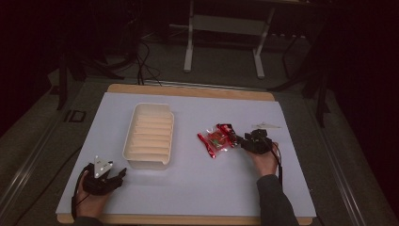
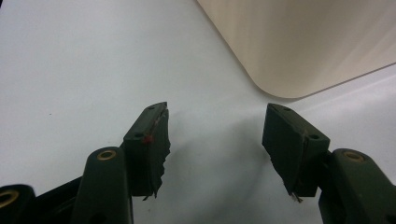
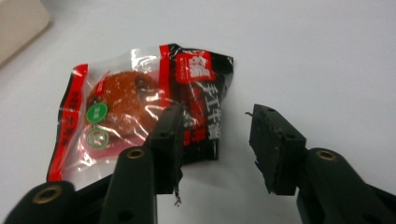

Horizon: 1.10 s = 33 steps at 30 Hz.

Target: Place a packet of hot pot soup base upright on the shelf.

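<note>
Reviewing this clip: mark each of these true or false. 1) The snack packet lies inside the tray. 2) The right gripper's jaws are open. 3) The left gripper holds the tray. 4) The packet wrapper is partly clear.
1) False: the snack packet lies on the table, to the right of the tray.
2) True: the right gripper has its jaws apart, right at the packet's edge.
3) False: the left gripper is open over bare table near the tray's corner.
4) True.
</note>
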Tool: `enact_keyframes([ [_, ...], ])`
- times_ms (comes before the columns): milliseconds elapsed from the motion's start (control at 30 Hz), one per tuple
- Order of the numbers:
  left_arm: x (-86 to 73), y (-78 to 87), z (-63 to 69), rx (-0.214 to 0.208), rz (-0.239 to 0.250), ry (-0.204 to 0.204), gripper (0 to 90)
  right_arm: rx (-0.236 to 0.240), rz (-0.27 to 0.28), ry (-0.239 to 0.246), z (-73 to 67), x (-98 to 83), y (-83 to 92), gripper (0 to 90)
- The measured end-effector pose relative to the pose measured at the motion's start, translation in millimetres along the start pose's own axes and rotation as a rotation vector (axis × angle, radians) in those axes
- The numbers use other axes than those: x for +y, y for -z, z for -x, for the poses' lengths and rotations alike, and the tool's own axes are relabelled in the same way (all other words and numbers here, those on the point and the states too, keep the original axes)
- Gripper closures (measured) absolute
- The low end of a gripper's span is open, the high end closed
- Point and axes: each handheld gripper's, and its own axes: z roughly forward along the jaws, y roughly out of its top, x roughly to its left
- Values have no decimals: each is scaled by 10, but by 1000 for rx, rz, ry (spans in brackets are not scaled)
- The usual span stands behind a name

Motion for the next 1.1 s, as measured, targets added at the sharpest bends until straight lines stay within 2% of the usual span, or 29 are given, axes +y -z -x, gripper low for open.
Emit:
enact_keyframes([
  [233,0,1,1,0,2,0,410,8,6,1,-46,83,-93,572],
  [400,0,0,-1,-1,1,0,410,29,-34,-33,-48,109,-264,550],
  [567,0,-1,-2,-2,3,0,410,44,-61,-93,-17,78,-370,544],
  [700,0,0,0,-1,1,1,410,56,-95,-92,-33,49,-431,569],
  [867,0,0,1,-1,1,0,410,64,-127,-135,-25,42,-459,649],
  [967,0,0,1,-1,1,-1,410,83,-144,-134,-31,46,-456,731],
  [1000,0,0,1,-1,1,-1,410,83,-144,-134,-31,46,-456,731],
  [1033,0,-1,1,0,0,-1,410,107,-152,-135,-27,46,-459,796],
  [1067,0,-1,1,0,0,-1,410,107,-152,-135,-27,46,-459,796],
  [1100,0,1,2,0,1,-3,410,123,-152,-134,-31,54,-462,845],
])
